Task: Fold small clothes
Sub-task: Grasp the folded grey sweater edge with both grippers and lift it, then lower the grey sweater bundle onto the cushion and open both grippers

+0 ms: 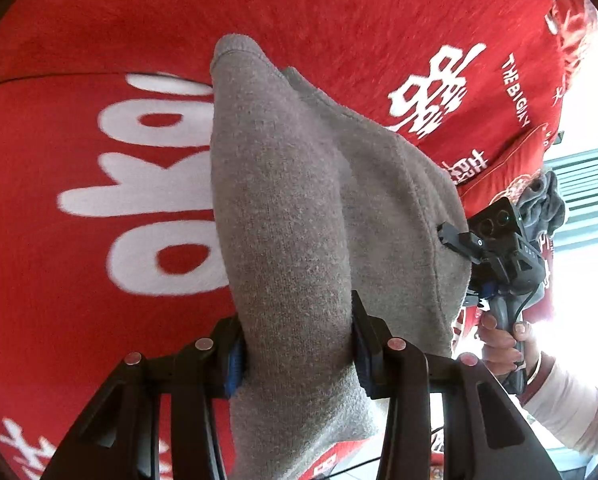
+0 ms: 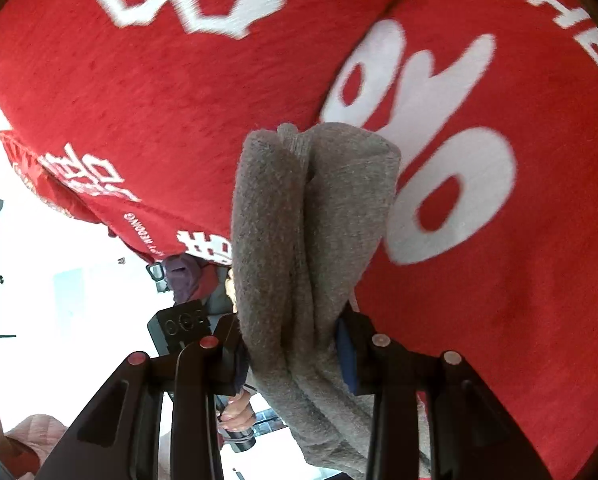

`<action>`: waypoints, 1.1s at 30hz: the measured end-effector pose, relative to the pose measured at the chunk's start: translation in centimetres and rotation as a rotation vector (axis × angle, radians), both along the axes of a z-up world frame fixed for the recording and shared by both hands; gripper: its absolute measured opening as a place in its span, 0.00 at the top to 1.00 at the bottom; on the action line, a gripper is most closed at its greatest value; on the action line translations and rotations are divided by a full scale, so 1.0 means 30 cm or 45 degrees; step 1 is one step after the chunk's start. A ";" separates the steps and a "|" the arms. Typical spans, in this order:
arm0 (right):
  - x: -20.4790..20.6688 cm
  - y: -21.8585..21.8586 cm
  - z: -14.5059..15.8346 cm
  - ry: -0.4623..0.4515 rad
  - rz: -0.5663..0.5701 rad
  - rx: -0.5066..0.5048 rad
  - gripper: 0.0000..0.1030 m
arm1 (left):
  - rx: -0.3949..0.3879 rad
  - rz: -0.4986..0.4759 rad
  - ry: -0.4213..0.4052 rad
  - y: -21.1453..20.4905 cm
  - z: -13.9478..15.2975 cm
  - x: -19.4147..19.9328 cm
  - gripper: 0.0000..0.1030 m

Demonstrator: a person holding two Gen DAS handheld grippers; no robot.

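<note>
A small grey knitted garment hangs lifted above a red cover with large white lettering. My left gripper is shut on one bunched edge of it, the blue pads pressing the cloth from both sides. The other edge stretches right to my right gripper, whose handle a hand holds. In the right wrist view the garment is folded double and hangs in thick pleats. My right gripper is shut on it there. The left gripper's body shows just behind the cloth.
The red cover has a seam between two cushions and drops off at its edge. A crumpled grey cloth lies near that edge. Bright floor and a window with blinds lie beyond.
</note>
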State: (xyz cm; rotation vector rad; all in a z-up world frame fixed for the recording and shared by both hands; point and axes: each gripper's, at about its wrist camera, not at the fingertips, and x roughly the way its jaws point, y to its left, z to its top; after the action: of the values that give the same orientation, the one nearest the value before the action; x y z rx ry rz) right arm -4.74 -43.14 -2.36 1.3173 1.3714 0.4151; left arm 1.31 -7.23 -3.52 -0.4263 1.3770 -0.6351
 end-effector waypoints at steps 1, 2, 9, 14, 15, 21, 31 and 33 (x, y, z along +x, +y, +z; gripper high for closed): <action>0.003 0.022 0.018 -0.007 0.009 0.004 0.62 | 0.004 0.008 -0.003 0.024 0.014 -0.010 0.57; 0.007 0.046 0.033 -0.011 0.016 0.008 0.62 | 0.010 0.019 -0.008 0.052 0.028 -0.022 0.57; 0.013 0.273 0.070 -0.020 0.120 0.043 0.62 | 0.091 0.118 0.001 0.297 0.043 -0.131 0.57; 0.012 0.454 -0.007 0.004 0.182 0.085 0.62 | 0.213 0.191 0.024 0.426 -0.054 -0.177 0.57; 0.017 0.492 -0.034 0.015 0.195 0.081 0.62 | 0.257 0.203 0.039 0.448 -0.084 -0.183 0.57; 0.026 0.538 -0.137 0.116 0.210 -0.124 0.61 | 0.291 0.307 0.121 0.534 -0.154 -0.193 0.54; -0.006 0.458 -0.092 0.111 0.052 -0.116 0.58 | 0.542 0.340 -0.018 0.521 -0.013 -0.211 0.17; 0.008 0.491 -0.065 0.074 0.089 -0.122 0.58 | 0.587 0.331 -0.073 0.516 0.022 -0.202 0.17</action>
State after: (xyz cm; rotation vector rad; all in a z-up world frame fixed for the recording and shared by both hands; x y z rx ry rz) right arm -4.50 -28.41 -4.31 1.2140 1.4717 0.3565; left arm -4.74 8.26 -2.87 -0.2071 1.3367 -0.1064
